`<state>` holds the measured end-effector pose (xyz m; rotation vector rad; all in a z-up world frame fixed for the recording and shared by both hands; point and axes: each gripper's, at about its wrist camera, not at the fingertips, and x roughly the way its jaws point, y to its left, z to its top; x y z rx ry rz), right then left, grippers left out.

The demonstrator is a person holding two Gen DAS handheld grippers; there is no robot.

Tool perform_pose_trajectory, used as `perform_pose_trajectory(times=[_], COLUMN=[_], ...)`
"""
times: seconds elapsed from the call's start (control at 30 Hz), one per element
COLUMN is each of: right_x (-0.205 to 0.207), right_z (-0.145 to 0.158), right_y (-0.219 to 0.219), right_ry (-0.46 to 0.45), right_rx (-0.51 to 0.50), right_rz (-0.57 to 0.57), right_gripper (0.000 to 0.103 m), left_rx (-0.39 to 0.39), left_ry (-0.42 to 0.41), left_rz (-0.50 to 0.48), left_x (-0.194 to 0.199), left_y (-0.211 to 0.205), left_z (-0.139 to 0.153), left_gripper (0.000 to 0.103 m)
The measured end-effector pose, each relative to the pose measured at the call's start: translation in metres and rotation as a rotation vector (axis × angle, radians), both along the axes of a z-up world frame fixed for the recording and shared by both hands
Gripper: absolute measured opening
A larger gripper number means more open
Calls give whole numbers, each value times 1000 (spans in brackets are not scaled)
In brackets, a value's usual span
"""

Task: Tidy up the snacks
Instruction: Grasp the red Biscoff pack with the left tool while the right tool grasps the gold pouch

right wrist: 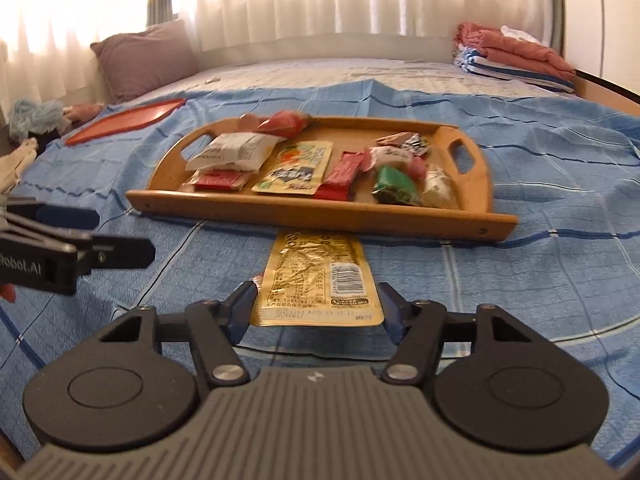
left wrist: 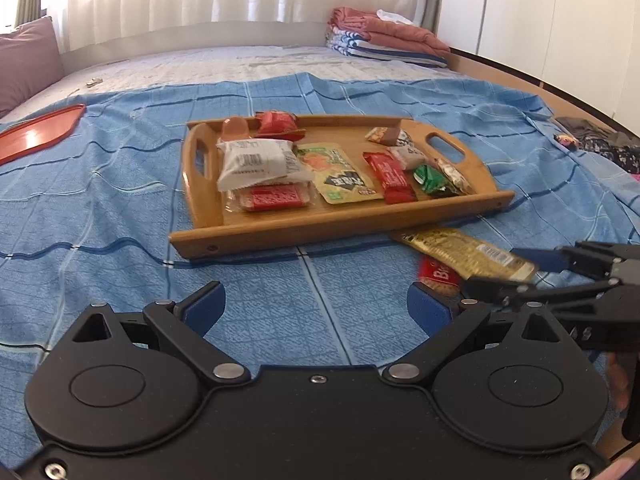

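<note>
A wooden tray (left wrist: 280, 224) (right wrist: 304, 210) with several snack packets sits on the blue bedsheet. My right gripper (right wrist: 318, 306) is shut on the near end of a gold snack packet (right wrist: 316, 276), which points toward the tray's front rim; the packet also shows in the left wrist view (left wrist: 468, 252), with the right gripper (left wrist: 520, 272) at its end. A red snack packet (left wrist: 438, 274) lies under the gold one. My left gripper (left wrist: 316, 308) is open and empty above the sheet, in front of the tray; it also shows in the right wrist view (right wrist: 100, 236).
A red tray lid (left wrist: 38, 132) (right wrist: 124, 120) lies at the left on the bed. Folded towels (left wrist: 384, 40) (right wrist: 512, 56) are stacked at the far right. A purple pillow (right wrist: 144, 56) rests at the back left. Dark clothes (left wrist: 600, 144) lie at the right edge.
</note>
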<state>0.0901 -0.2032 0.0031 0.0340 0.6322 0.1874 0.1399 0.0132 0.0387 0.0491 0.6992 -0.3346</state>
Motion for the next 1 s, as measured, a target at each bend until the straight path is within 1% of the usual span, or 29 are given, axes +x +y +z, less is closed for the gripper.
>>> perform_pose_trajectory(times=[0.13, 0.27, 0.47, 0.53, 0.57, 0.6, 0.67, 0.73, 0.9, 1.0], right_x=[-4, -7, -15, -17, -18, -18, -15, -9, 2, 4], right_z=[5, 3, -4, -6, -6, -6, -6, -6, -12, -17], right_y=[-23, -45, -59, -60, -60, -62, -63, -63, -55, -59], right_ry=[-10, 4, 25, 22, 15, 5, -6, 4, 21, 36], right_rx=[-14, -19, -41, -42, -38, -29, -20, -37, -132, -124], right_rz=[-78, -151, -174, -168, -165, -169, -185, -183, -177, -187], right_gripper=[67, 67, 67, 73, 82, 88, 90, 90, 89, 89], left_rx=[4, -3, -4, -11, -15, -19, -23, -17, 17, 3], left_ry=[14, 35, 33, 40, 41, 42, 49, 58, 52, 72], left_rz=[-45, -96, -142, -145, -146, -147, -149, -165, -203, -207], left_x=[-1, 0, 7, 12, 15, 18, 23, 27, 35, 41], left_y=[-18, -38, -64, -70, -73, -75, -80, -87, -103, -106], left_z=[-8, -15, -18, -19, -19, -19, -21, -23, -29, -32], left_gripper=[98, 97, 93, 91, 90, 89, 87, 86, 74, 67])
